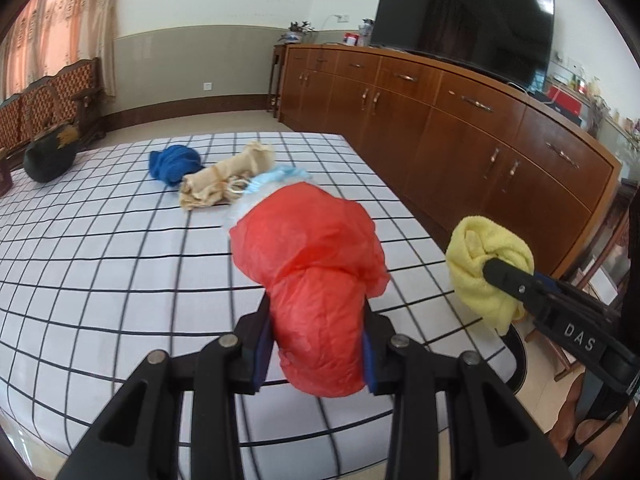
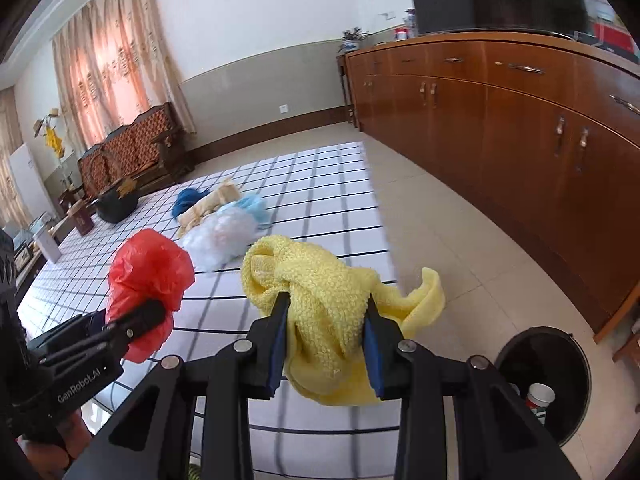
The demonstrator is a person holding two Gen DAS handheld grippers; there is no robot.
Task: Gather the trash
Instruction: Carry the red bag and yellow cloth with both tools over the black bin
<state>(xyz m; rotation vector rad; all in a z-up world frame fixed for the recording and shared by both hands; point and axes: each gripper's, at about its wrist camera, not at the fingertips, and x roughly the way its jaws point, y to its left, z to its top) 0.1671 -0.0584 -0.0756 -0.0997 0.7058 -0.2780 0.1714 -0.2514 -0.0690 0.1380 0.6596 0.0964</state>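
My left gripper [image 1: 318,344] is shut on a crumpled red plastic bag [image 1: 316,264] and holds it above the checked tablecloth [image 1: 120,240]. It also shows in the right wrist view [image 2: 148,276]. My right gripper [image 2: 326,344] is shut on a yellow cloth [image 2: 320,292], held near the table's right edge; the cloth also shows in the left wrist view [image 1: 484,264]. On the table lie a blue cloth [image 1: 174,164], a beige cloth [image 1: 224,180], a light blue bag [image 2: 250,206] and a white bag [image 2: 222,238].
A black trash bin [image 2: 544,380] with a paper cup inside stands on the floor at the lower right. A long wooden cabinet [image 1: 460,128] with a TV [image 1: 464,20] runs along the right. A black basket [image 1: 48,158] sits at the table's far left.
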